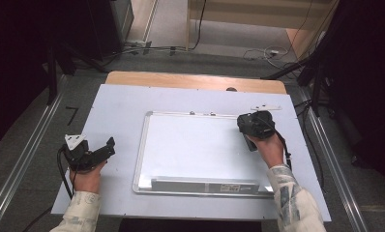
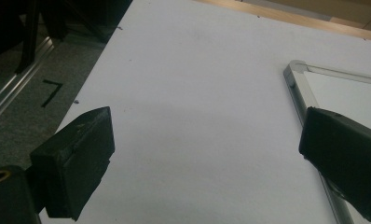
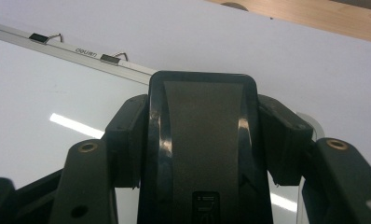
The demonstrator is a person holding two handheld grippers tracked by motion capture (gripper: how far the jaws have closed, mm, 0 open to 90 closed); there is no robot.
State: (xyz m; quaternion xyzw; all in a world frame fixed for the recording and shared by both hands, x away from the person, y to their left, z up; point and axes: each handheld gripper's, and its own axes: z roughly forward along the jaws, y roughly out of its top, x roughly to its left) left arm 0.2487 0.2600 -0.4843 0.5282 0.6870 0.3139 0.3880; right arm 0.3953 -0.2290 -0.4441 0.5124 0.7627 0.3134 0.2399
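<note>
whiteboard lies flat on the pale blue table cover, its silver frame carrying two small clips on the far edge. right gripper hovers over the board's far right corner, jaws clenched on a black whiteboard eraser. left gripper rests on the cover left of the board, jaws spread wide and grasping nothing.

Bare whiteboard centre; clips at top edge.
</note>
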